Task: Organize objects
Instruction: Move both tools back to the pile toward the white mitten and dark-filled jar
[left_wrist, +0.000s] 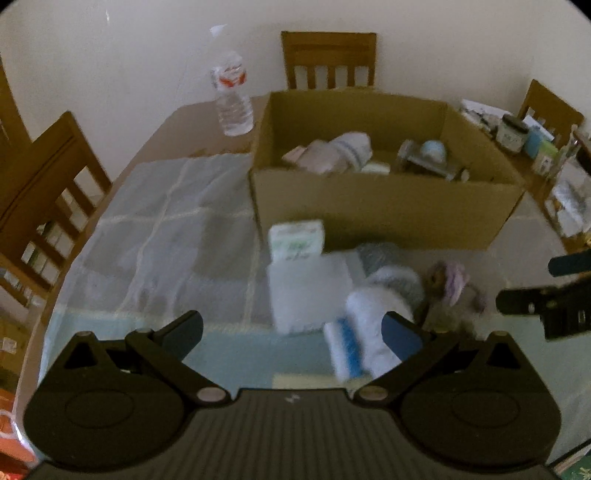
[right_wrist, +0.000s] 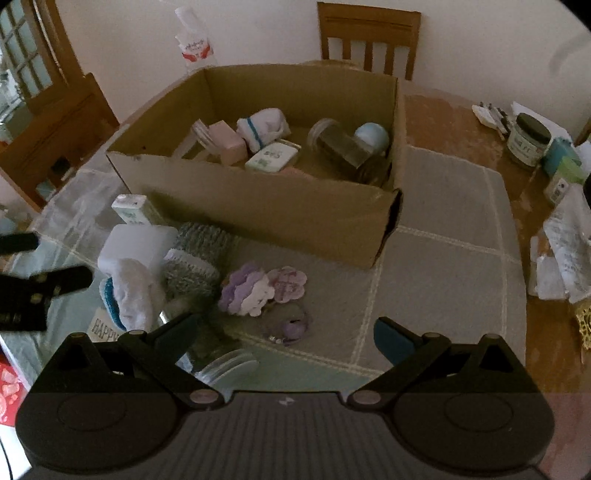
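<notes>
An open cardboard box (right_wrist: 280, 210) (left_wrist: 388, 214) stands on the table with several items inside: a white cloth (right_wrist: 264, 129), a pink block (right_wrist: 229, 142), a soap packet (right_wrist: 273, 157), a jar (right_wrist: 341, 144). In front of it lie a white block (right_wrist: 138, 242), a rolled white cloth (right_wrist: 135, 291) (left_wrist: 373, 332), a grey knitted cloth (right_wrist: 197, 258), purple flower-shaped pieces (right_wrist: 264, 290) and a small green-white carton (left_wrist: 295, 240). My left gripper (left_wrist: 291, 332) hovers open above the mat beside the rolled cloth. My right gripper (right_wrist: 284, 336) hangs open over the purple pieces, holding nothing.
A water bottle (left_wrist: 232, 99) stands behind the box at the left. Jars and packets (right_wrist: 532, 144) and crumpled wrapping (right_wrist: 561, 251) crowd the table's right side. Wooden chairs (left_wrist: 328, 59) surround the table. A grey checked mat (right_wrist: 443, 236) covers the middle.
</notes>
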